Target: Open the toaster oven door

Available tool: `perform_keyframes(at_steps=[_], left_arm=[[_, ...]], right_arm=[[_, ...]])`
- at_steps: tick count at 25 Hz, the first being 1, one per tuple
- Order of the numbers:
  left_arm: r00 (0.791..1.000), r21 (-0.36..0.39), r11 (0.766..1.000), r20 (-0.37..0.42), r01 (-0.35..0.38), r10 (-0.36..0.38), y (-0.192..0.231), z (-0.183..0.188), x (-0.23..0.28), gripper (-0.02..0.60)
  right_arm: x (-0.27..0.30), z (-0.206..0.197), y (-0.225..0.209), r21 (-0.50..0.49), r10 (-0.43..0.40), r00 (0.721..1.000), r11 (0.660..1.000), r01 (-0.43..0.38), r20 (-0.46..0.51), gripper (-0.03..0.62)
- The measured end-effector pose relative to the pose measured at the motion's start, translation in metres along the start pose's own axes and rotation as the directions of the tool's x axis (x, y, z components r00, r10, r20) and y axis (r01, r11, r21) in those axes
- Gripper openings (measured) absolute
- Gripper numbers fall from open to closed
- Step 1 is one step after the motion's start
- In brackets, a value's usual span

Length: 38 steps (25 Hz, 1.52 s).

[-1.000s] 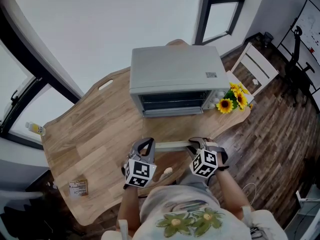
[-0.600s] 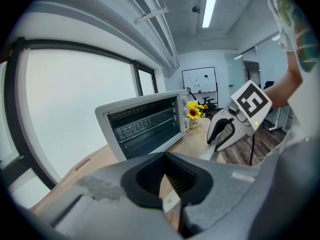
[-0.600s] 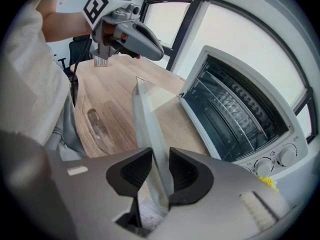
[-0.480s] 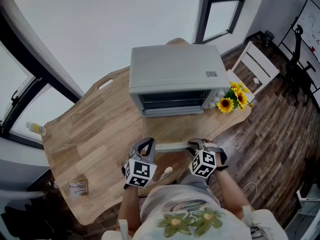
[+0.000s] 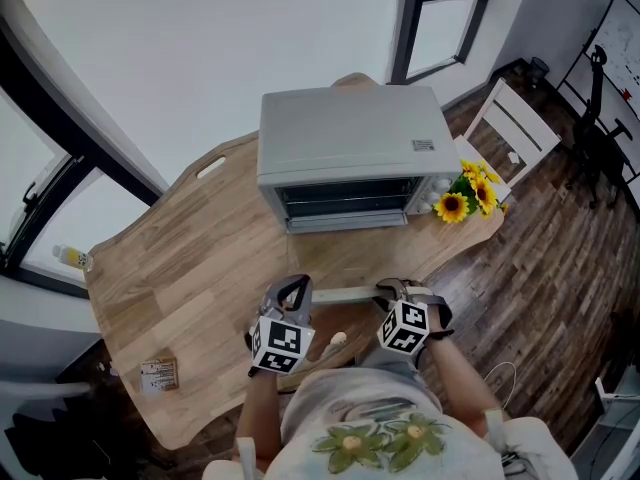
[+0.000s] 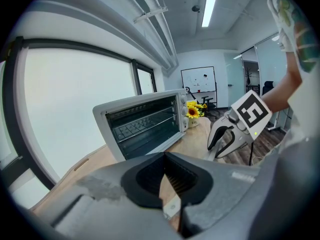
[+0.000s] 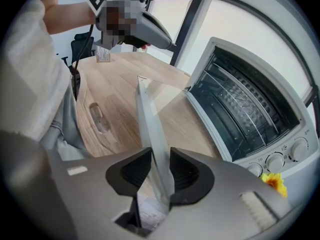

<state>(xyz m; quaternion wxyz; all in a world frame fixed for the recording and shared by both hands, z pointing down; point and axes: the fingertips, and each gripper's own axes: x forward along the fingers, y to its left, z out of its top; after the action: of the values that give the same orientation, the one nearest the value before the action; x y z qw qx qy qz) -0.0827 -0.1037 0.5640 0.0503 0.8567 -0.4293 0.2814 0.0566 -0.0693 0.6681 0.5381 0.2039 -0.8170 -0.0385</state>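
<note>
The silver toaster oven (image 5: 350, 143) stands at the back of the wooden table (image 5: 180, 258). Its glass door lies folded down flat, and the pale handle bar (image 5: 345, 292) is at the near edge. My right gripper (image 5: 395, 290) straddles the bar's right end. Its jaws have just been opening, and the handle (image 7: 150, 129) still runs between the pads. My left gripper (image 5: 292, 290) is shut at the bar's left end, and a small pale piece shows at its tips (image 6: 167, 204). The oven's dark inside and its racks (image 7: 245, 114) are in plain sight.
A pot of sunflowers (image 5: 462, 196) stands right of the oven, with a white chair (image 5: 515, 133) beyond it. A small box (image 5: 157, 375) lies at the table's near left corner. A bottle (image 5: 72, 258) sits off the left edge. The person's lap is just below the grippers.
The right gripper has sunk a little along the handle. The left gripper, the door and the oven have not moved.
</note>
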Motion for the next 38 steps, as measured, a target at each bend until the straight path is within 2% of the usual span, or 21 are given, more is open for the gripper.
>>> perform_keyframes(at_steps=[29,34,38], left_arm=[[1.0,-0.002,1.0,-0.016,0.005,-0.005,-0.004,-0.006,0.0,0.005],[1.0,-0.002,1.0,-0.025,0.006,-0.006,-0.007,-0.008,0.001,0.005],[1.0,-0.005,1.0,-0.03,0.001,-0.002,-0.008,-0.009,0.002,0.005]], right_arm=[[0.017,-0.011,0.011,0.043,0.046,0.999,0.998,-0.045,-0.015,0.123],[0.015,-0.01,0.011,0.08,0.054,0.999,0.995,-0.053,-0.005,0.126],[0.011,-0.01,0.01,0.118,0.061,0.998,0.991,-0.063,0.016,0.157]])
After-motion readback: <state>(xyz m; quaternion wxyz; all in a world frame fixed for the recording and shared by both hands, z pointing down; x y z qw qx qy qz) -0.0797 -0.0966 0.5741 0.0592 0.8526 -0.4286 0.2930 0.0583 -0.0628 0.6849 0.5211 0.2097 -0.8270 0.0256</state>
